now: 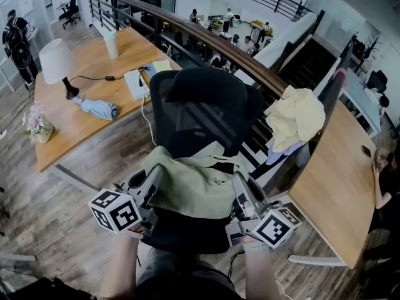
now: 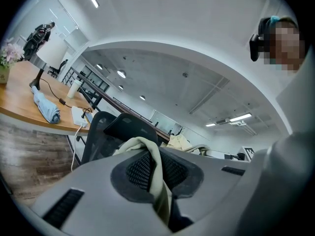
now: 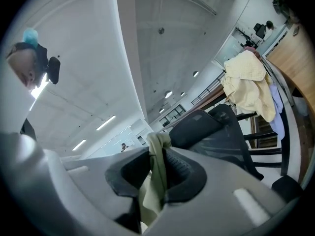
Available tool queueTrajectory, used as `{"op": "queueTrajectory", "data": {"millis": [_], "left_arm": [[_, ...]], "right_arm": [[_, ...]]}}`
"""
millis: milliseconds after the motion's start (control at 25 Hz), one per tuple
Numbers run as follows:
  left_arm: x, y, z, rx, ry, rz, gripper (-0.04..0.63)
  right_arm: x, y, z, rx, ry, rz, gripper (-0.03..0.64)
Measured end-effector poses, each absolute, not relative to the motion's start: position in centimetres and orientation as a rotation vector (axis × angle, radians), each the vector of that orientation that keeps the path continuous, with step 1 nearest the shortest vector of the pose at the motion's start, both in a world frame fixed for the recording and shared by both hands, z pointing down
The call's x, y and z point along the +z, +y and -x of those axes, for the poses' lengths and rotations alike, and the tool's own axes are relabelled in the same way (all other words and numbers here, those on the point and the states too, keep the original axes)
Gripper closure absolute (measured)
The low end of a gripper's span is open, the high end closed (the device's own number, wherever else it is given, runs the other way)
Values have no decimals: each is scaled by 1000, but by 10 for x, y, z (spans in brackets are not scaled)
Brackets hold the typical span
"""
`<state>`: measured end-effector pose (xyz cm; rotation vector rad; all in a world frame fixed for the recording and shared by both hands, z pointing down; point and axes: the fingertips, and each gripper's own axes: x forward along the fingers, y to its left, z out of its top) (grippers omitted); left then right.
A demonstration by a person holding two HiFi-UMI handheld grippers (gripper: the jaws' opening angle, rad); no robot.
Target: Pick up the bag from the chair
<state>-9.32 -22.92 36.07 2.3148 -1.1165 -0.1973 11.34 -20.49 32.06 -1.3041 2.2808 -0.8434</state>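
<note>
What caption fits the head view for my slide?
Two-handed pickup: left hand-held gripper and right hand-held gripper each pinch the green fabric bag at the black mesh chair.

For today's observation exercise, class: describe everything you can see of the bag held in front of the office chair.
The bag is pale olive-green soft cloth, limp and creased, with a small dark detail near its middle. It hangs stretched between the left gripper and the right gripper, each shut on a bunched fold at one side. It is in front of the backrest of the black mesh chair, above the seat; whether it touches the seat cannot be told.
</note>
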Motion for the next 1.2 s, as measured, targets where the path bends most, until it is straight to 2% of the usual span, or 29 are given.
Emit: {"op": "queueTrajectory", "data": {"millis": [1200], "left_arm": [[255, -234, 91, -339, -1070, -2463, 577]], "right_arm": [[221, -208, -116, -665, 2225, 1219, 540]]}}
